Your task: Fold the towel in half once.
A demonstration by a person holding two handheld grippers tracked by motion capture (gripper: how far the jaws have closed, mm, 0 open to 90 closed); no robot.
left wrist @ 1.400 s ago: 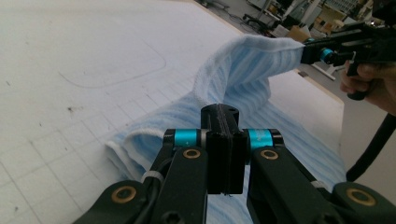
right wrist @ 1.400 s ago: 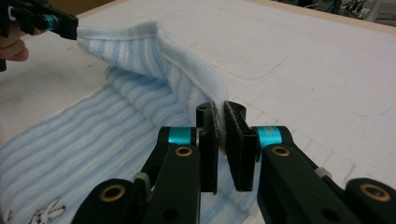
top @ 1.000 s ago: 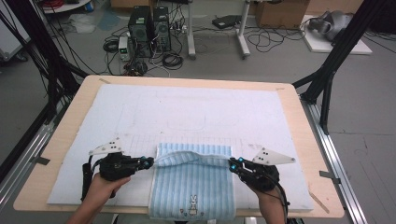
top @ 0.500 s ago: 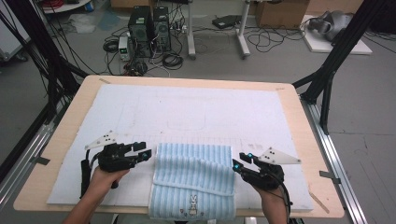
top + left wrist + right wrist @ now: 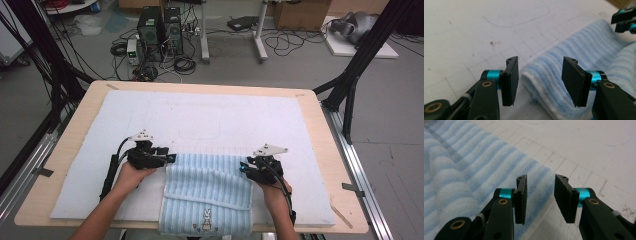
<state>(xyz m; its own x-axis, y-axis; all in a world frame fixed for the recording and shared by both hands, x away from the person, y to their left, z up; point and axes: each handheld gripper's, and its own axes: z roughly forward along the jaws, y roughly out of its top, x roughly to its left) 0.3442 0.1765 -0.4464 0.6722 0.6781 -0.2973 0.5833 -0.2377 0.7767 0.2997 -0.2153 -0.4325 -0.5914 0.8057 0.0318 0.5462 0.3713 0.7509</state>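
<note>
A light-blue striped towel (image 5: 210, 190) with a small rabbit motif (image 5: 206, 218) lies folded at the near middle of the white mat (image 5: 210, 115). My left gripper (image 5: 167, 159) is at the towel's far left corner, and its jaws have just been closing. In the left gripper view the left gripper (image 5: 540, 75) is open, with the towel's corner (image 5: 541, 82) low between the jaws and untouched. My right gripper (image 5: 243, 169) is at the far right corner, jaws also just closing. The right gripper (image 5: 541, 185) is open over the towel's edge (image 5: 461, 170).
The mat covers a wooden table (image 5: 75, 130) with bare wood along its rim. Black frame posts (image 5: 350, 85) stand at the table's far corners. Computers and cables (image 5: 160, 30) sit on the floor beyond the far edge.
Both grippers let go of the towel's raised far fold, opened and drew outward. They have since come in toward the far corners and lower. The towel now lies flat.
</note>
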